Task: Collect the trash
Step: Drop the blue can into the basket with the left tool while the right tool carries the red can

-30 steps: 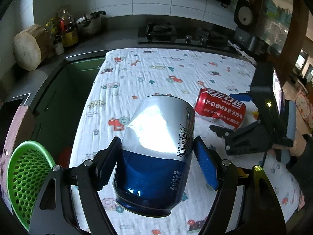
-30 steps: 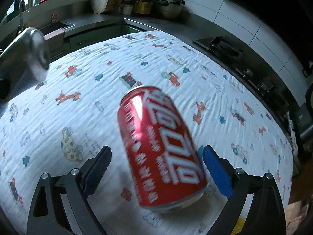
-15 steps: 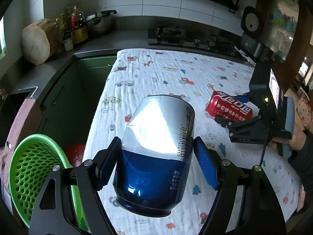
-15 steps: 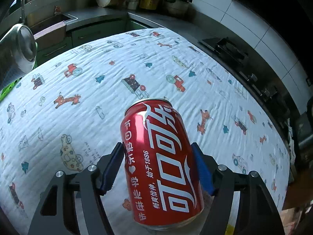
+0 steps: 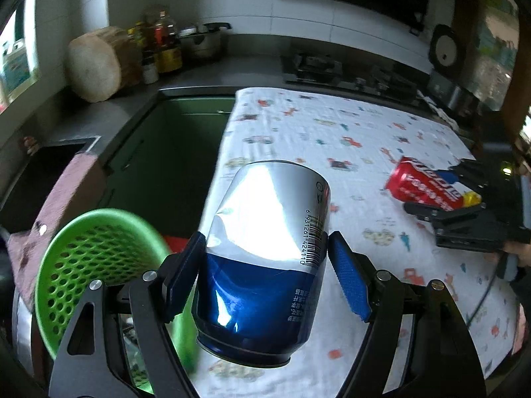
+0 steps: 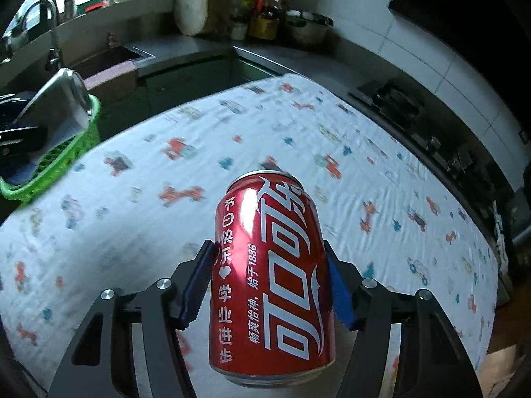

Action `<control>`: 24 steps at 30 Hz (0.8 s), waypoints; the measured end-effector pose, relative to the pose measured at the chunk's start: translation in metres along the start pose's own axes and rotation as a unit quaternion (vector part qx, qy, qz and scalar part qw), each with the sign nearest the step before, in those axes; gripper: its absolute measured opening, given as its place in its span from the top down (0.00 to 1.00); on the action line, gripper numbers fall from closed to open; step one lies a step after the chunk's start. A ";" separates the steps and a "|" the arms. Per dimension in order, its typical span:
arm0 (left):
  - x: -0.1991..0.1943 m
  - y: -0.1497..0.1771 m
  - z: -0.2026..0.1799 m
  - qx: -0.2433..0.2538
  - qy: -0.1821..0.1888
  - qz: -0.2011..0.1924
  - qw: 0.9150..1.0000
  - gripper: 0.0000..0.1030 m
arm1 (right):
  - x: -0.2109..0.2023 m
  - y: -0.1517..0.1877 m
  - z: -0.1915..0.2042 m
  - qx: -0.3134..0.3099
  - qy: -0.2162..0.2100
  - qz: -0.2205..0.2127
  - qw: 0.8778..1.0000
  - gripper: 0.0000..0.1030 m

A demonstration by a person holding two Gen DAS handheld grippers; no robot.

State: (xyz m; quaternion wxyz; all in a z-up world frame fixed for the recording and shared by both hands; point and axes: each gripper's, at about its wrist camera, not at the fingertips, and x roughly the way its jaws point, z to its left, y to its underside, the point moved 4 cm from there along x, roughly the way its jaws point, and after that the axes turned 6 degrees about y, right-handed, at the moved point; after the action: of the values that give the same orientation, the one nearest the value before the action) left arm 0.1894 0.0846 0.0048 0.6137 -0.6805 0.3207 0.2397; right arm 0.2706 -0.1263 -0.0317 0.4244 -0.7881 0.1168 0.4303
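a: left wrist view, item one: the left gripper (image 5: 265, 265) is pinching a dented blue-and-silver drink can (image 5: 265, 252) across its sides, blue pads pressing on both flanks. the can is hanging in the air above the edge of the cartoon-print tablecloth (image 5: 332, 139), with the green perforated basket (image 5: 89, 265) just beside it, lower left.

b: reason for that placement?

a: judging by the task, the basket is serving as the trash bin, so the can is being carried toward it. the side grip is leaving the can's ends free to drop cleanly.

b: item two?

a: right wrist view: the right gripper (image 6: 270, 285) is clamping a red cola can (image 6: 270, 275) round its middle. its jaws have just been closing, and the can is sitting between them with the pads touching its sides, apparently lifted clear of the cloth, base toward the camera.

b: position relative to the bin?

a: well apart; the basket is lying far left in that view, beside the sink (image 6: 109, 56).
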 end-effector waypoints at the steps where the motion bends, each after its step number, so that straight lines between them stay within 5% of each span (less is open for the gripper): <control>1: -0.003 0.002 0.006 -0.004 -0.005 -0.001 1.000 0.28 | -0.004 -0.003 0.007 -0.003 -0.002 -0.004 1.000 0.41; 12: -0.025 0.034 0.105 -0.076 -0.059 0.007 0.995 0.28 | -0.038 -0.042 0.090 -0.032 -0.046 -0.051 0.997 0.41; 24: -0.020 0.078 0.180 -0.155 -0.077 0.038 0.984 0.26 | -0.047 -0.074 0.186 -0.054 -0.107 -0.070 0.990 0.41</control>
State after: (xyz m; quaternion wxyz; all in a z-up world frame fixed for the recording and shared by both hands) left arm 0.1314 0.2623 -0.0577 0.5143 -0.7338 0.2574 0.3617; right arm 0.1750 0.0537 -0.0034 0.4201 -0.7657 -0.0081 0.4869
